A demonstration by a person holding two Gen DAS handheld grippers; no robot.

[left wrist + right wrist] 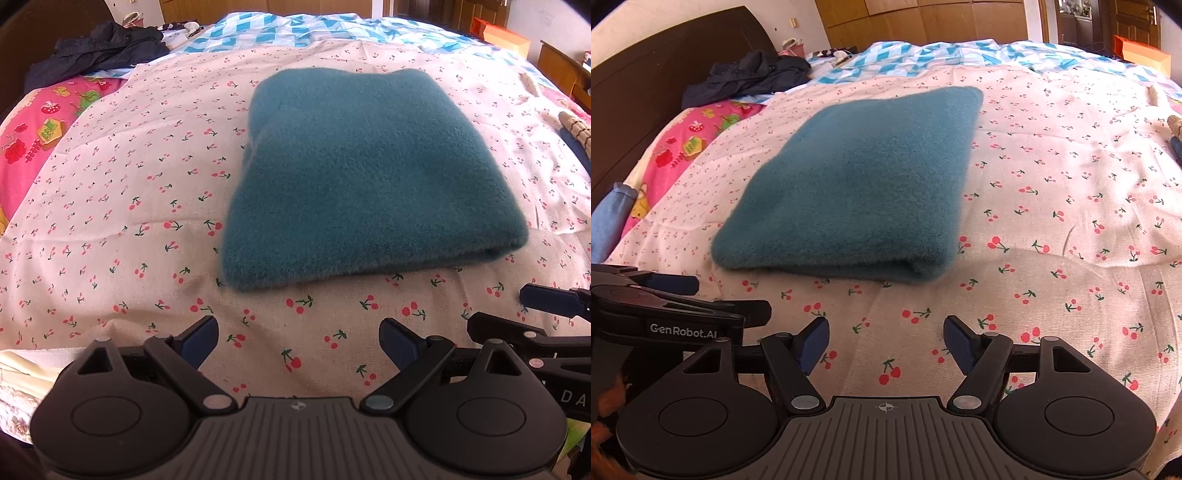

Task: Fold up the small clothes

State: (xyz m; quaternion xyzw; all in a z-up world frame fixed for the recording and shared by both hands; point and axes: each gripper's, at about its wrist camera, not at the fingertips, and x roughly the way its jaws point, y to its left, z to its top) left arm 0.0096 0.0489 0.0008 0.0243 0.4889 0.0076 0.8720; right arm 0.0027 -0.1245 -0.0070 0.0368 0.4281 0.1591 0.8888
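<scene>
A fuzzy teal garment (362,173) lies folded into a thick rectangle on the cherry-print sheet (122,206). It also shows in the right wrist view (857,188). My left gripper (297,341) is open and empty, hovering over the sheet just in front of the garment's near edge. My right gripper (884,343) is open and empty too, in front of the garment's folded near edge and slightly to its right. The two grippers are side by side: the right one shows at the right edge of the left wrist view (546,314), the left one at the left edge of the right wrist view (665,306).
A dark jacket (750,79) lies at the far left by the headboard (646,74). A pink cartoon-print cover (33,133) and a blue-white checked quilt (942,51) border the sheet. A striped item (576,129) lies at the right edge. Blue cloth (609,221) sits at the left.
</scene>
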